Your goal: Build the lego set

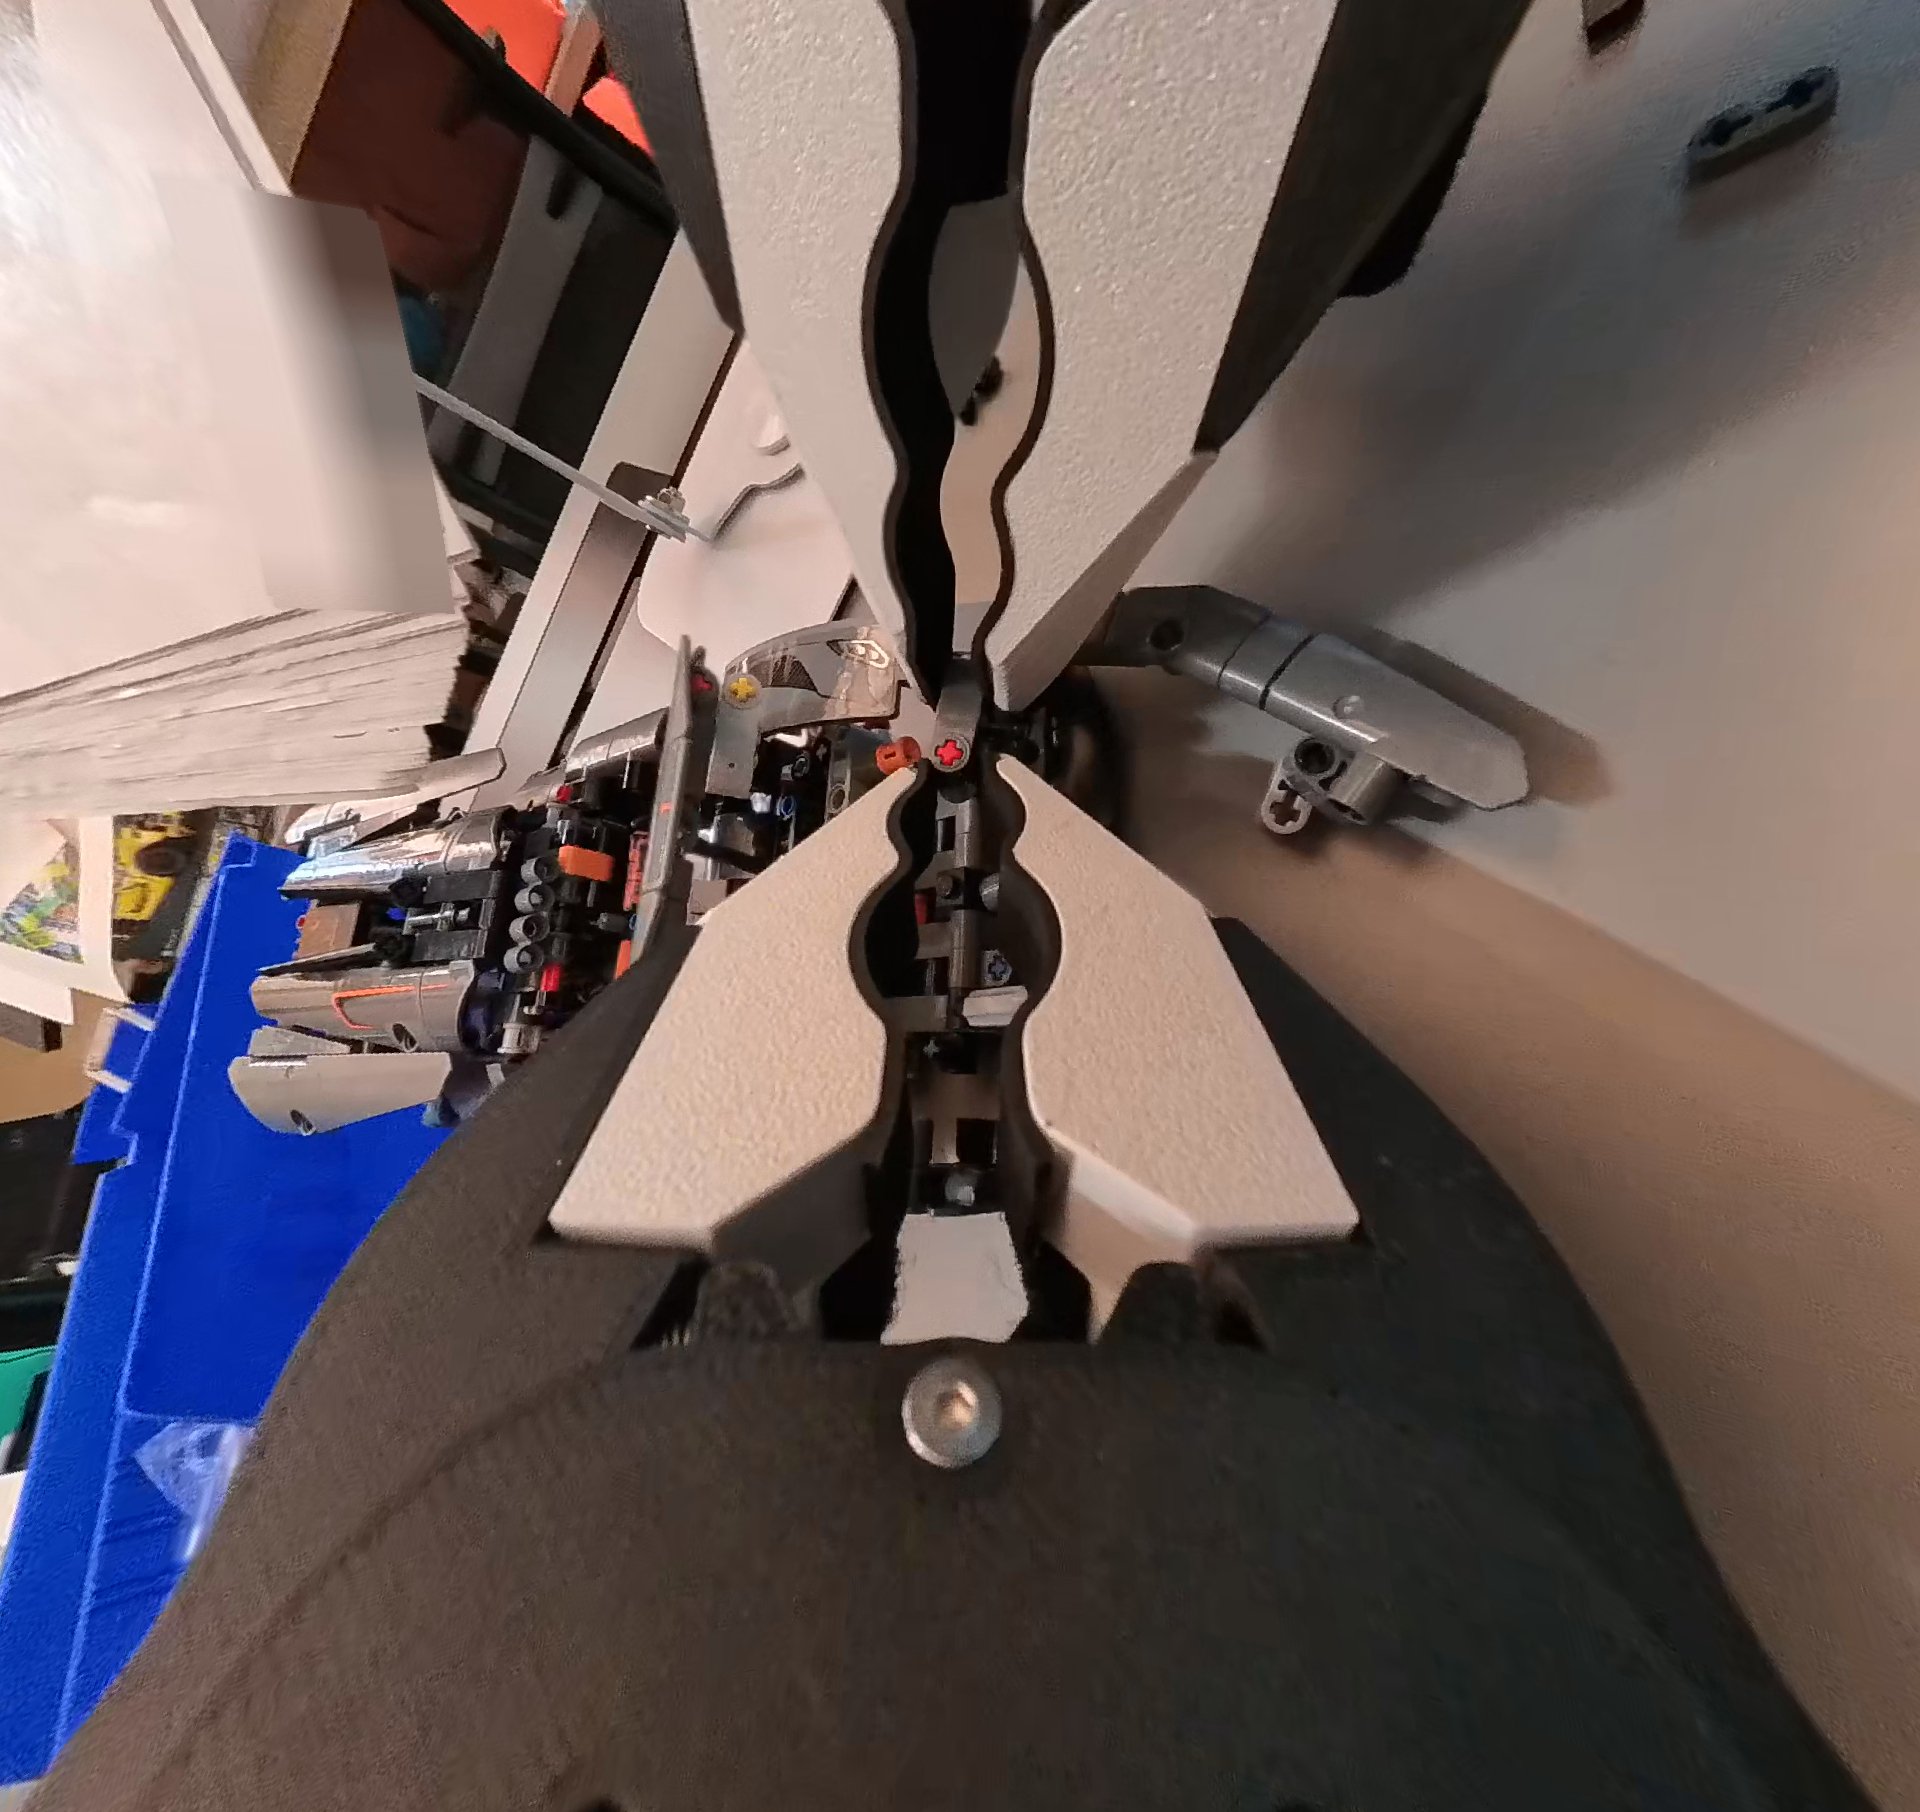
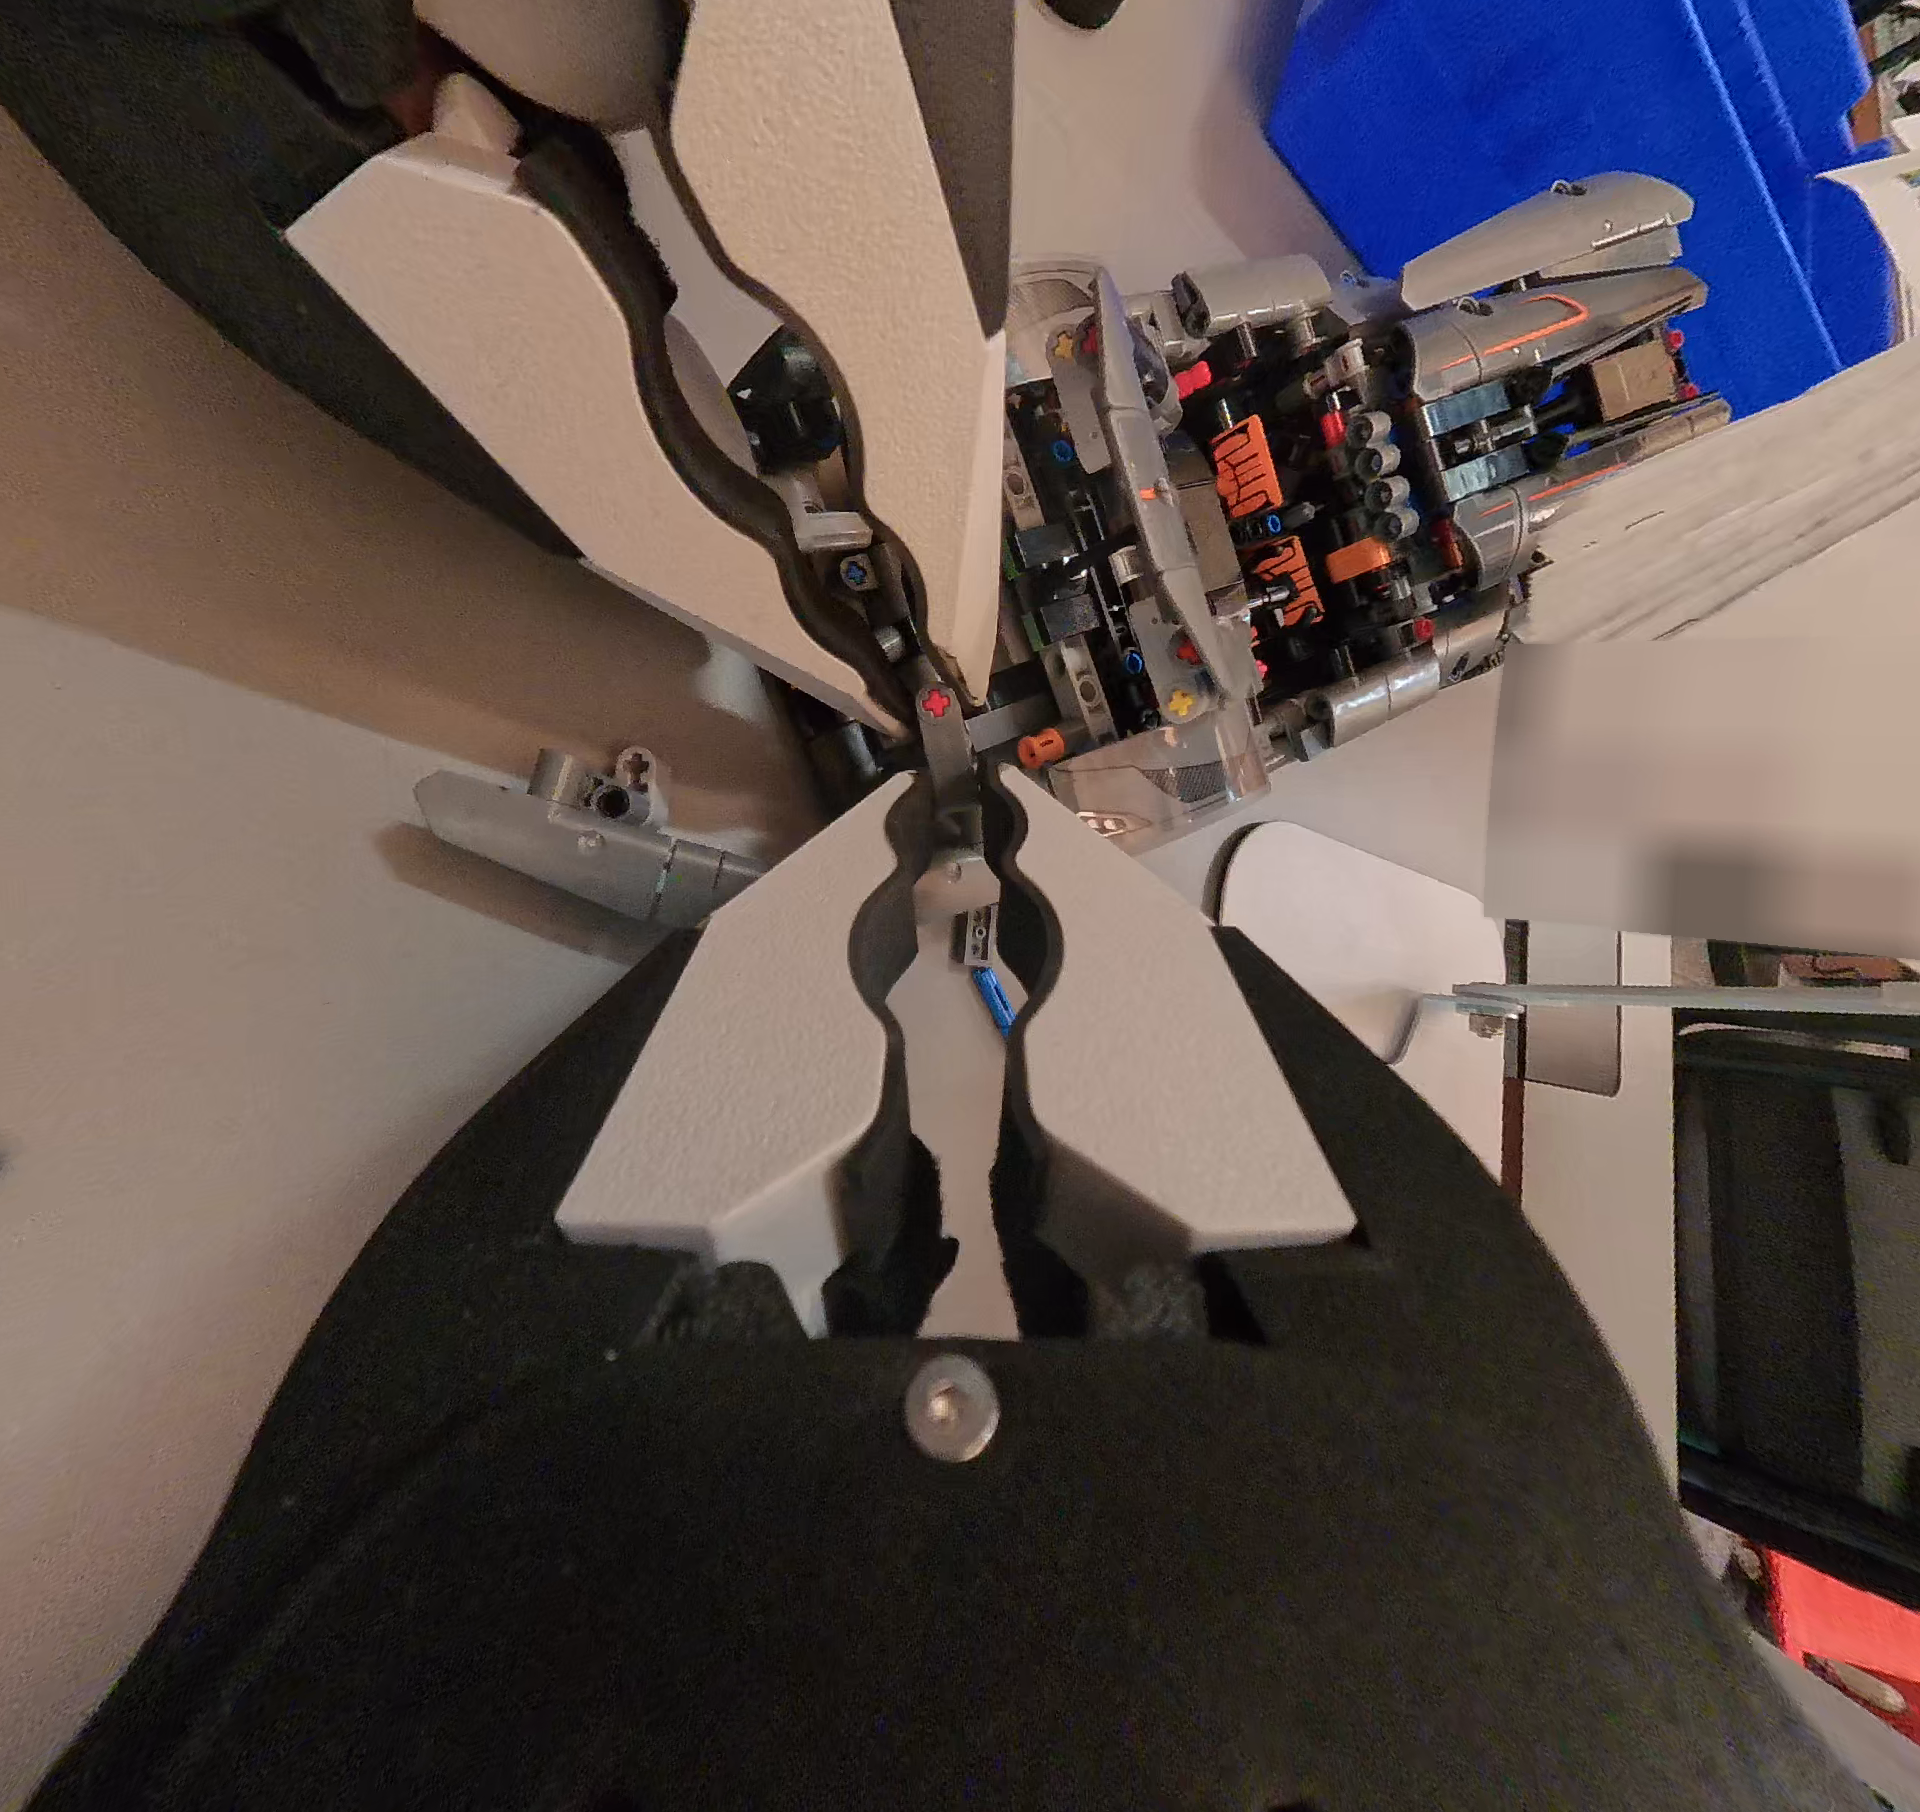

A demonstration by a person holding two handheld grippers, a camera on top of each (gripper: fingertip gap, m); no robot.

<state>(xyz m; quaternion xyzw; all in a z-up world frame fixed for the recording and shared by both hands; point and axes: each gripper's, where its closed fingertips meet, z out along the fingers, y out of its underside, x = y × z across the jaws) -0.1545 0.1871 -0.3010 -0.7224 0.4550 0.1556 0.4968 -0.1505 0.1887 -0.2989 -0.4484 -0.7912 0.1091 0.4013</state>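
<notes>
Left gripper (image 1: 954, 770) in the foreground, fingers pinching a dark grey lego strut (image 1: 961, 889); right gripper (image 2: 951, 775), opposite and tip to tip, clamps a small grey link (image 2: 948, 739) with a red cross-axle. Beyond, the lego car (image 2: 1299, 515) lies on the white table (image 2: 208, 931), beside a blue bin (image 2: 1558, 79).

We see matt, grainy white plastic fingers (image 1: 790, 1014) on rough black foam-like gripper bodies (image 1: 935, 1554), a glossy silver-grey plastic lego car model (image 2: 1299, 515), a shiny blue plastic bin (image 2: 1558, 79), and a smooth white tabletop (image 1: 1662, 412).
</notes>
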